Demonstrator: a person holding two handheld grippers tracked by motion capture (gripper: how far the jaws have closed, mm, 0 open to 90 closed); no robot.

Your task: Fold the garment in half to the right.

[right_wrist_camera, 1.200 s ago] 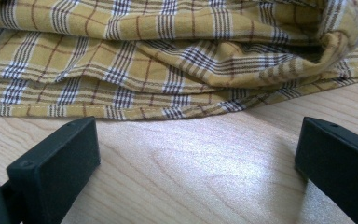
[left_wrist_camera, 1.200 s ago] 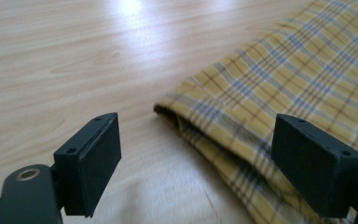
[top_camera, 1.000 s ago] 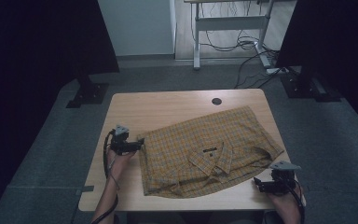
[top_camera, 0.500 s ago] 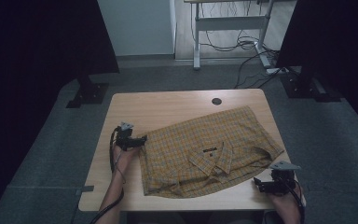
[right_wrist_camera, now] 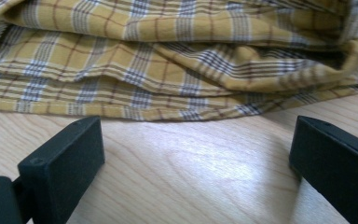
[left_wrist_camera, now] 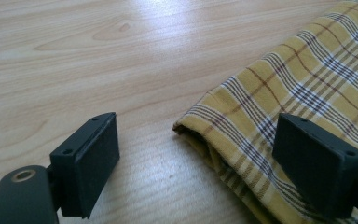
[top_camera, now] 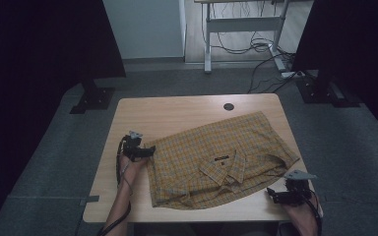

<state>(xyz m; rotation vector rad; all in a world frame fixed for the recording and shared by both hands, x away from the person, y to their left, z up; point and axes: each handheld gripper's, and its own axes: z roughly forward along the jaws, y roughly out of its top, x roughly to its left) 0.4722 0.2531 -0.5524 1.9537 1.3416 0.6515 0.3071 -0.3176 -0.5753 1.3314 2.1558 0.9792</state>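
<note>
There are two grippers, one in each of the person's hands. The left gripper (top_camera: 150, 150) sits low over the table with its jaws wide apart and nothing pinched. A folded corner of the one shirt (left_wrist_camera: 279, 121) lies just ahead of it, between the two jaws, with the far jaw over the cloth. The right gripper (top_camera: 271, 194) also has its jaws wide apart, with bare wood between them. The shirt's edge (right_wrist_camera: 168, 100) lies just in front of it, not touching.

The shirt (top_camera: 216, 160) is yellow with checks, folded flat, its collar facing up. It reaches from one gripper to the other.

Under it all is one light wooden table (top_camera: 177, 115) with one small round hole (top_camera: 229, 106) far behind the shirt. Past the table are grey carpet, two dark stands and another desk with many cables.
</note>
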